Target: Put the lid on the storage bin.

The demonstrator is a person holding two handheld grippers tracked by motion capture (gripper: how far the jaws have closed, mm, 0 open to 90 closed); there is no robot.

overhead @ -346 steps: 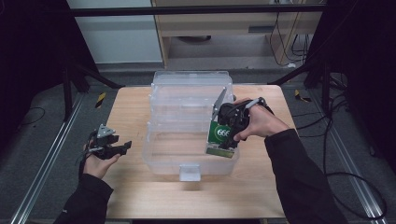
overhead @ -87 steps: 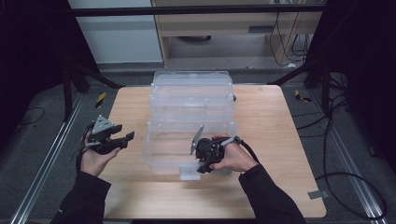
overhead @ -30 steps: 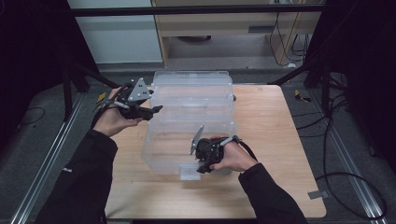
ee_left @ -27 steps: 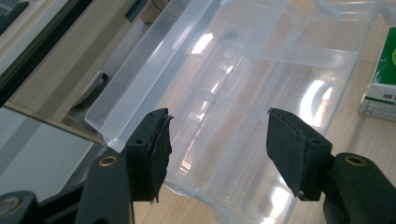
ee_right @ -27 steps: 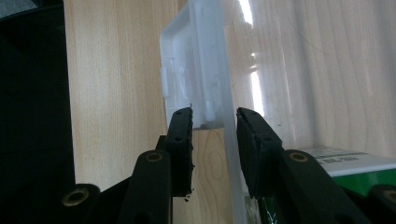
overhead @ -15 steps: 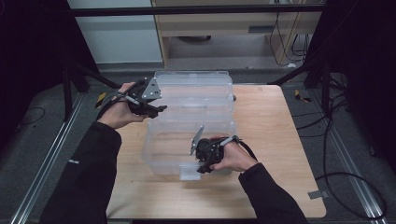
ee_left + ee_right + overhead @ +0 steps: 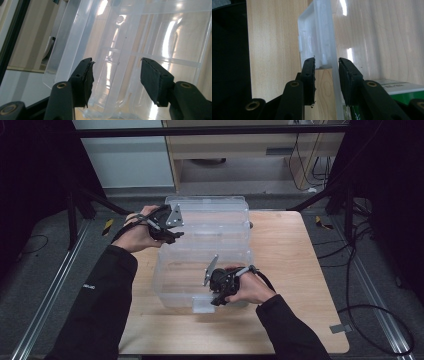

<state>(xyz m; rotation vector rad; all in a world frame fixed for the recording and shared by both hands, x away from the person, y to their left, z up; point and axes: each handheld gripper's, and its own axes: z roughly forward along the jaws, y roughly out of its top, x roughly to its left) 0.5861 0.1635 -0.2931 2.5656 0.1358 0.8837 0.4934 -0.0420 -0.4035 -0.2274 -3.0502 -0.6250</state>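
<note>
Bin: while we are looking down from the high view, we are seeing the clear plastic bin [image 7: 200,270] sitting mid-desk [image 7: 295,270], its lid [image 7: 212,215] lying open toward the far edge.
Left claw: we are holding the left claw [image 7: 172,234] at the lid's left edge; its jaws are spread and have just been closing a little, with the lid's rim [image 7: 112,82] between them, unpinched.
Right claw: we are keeping the right claw [image 7: 216,297] at the bin's near wall, pinching the white latch [image 7: 317,37] and wall.
Carton: a green-and-white carton [image 7: 402,92] is lying inside the bin.
</note>
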